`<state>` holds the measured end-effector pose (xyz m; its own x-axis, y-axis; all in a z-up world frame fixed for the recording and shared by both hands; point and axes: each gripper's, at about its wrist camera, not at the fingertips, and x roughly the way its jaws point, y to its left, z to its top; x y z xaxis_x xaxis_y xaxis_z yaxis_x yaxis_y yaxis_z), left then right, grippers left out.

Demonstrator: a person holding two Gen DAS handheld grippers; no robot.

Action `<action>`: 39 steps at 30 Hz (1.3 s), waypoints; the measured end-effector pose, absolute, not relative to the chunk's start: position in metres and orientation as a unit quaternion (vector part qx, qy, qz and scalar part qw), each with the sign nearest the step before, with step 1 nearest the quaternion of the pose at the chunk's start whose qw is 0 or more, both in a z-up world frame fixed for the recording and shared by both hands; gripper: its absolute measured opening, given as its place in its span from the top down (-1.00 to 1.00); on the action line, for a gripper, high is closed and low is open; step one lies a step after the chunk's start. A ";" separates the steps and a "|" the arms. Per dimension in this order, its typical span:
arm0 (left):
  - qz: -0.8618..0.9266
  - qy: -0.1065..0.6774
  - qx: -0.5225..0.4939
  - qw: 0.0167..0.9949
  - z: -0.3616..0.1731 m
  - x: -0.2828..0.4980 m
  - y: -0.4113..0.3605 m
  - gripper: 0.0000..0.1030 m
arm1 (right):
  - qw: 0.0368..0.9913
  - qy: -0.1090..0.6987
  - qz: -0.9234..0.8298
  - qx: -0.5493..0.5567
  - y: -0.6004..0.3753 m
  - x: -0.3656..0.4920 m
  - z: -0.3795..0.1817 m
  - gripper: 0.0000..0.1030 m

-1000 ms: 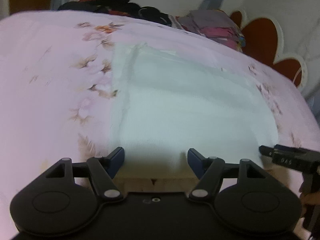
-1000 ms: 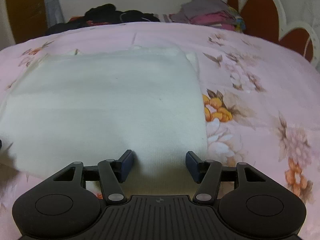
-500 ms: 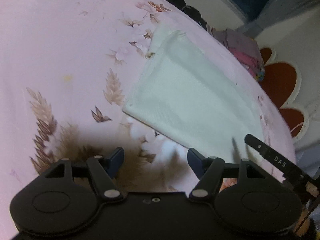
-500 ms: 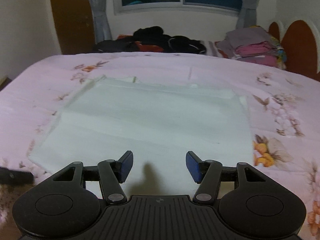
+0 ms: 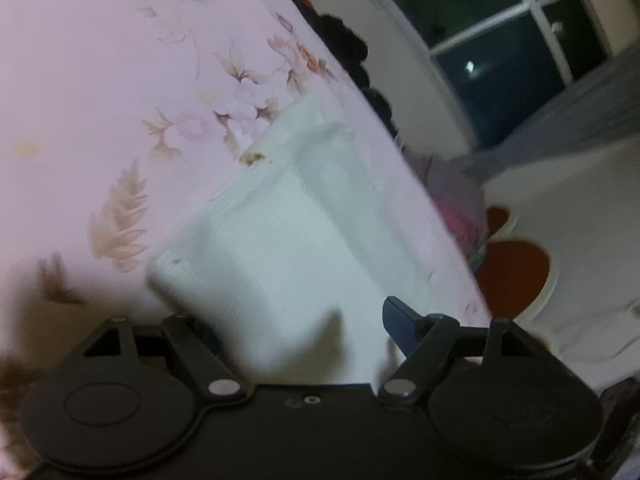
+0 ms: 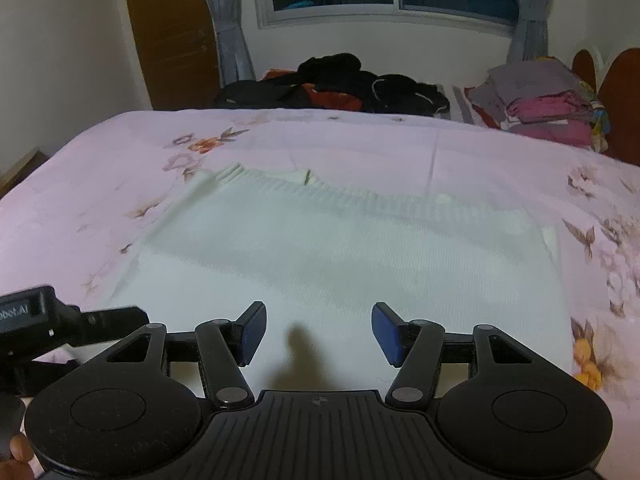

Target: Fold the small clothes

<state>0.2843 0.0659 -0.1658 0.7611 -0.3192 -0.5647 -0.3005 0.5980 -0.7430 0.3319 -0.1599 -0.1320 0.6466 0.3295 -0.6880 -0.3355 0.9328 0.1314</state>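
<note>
Both tools have pulled up and back over the last second, and the left one has tilted hard, so its view is blurry. The white garment [image 6: 340,264] lies flat on the pink floral bed [image 6: 460,160], folded into a rough rectangle. Right tool [image 6: 319,334] hovers over its near edge, wide open, holding nothing. Left tool [image 5: 296,330] sits at the garment's corner, spread open too, with cloth covering its left finger, so whether it's touching is hard to say. Piles of clothes [image 6: 332,80] sit at the far end.
</note>
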 end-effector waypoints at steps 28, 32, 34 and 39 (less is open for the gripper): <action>0.024 0.328 -0.436 0.838 -0.171 0.296 0.081 0.86 | 0.908 0.382 0.164 -0.050 -0.135 0.359 -0.166 -0.20; 0.016 0.326 -0.406 0.854 -0.161 0.295 0.074 0.86 | 0.910 0.383 0.157 -0.037 -0.139 0.358 -0.169 -0.21; 0.012 0.323 -0.396 0.859 -0.156 0.295 0.071 0.86 | 0.913 0.370 0.161 -0.066 -0.133 0.354 -0.172 -0.25; -0.009 0.298 -0.348 0.889 -0.129 0.294 0.055 0.86 | 0.910 0.375 0.169 -0.052 -0.137 0.358 -0.170 -0.27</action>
<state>0.2943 0.0555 -0.1294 0.8226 -0.2230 -0.5230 -0.1909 0.7582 -0.6235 0.3576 -0.1367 -0.1704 0.6617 0.2676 -0.7004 -0.3464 0.9376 0.0311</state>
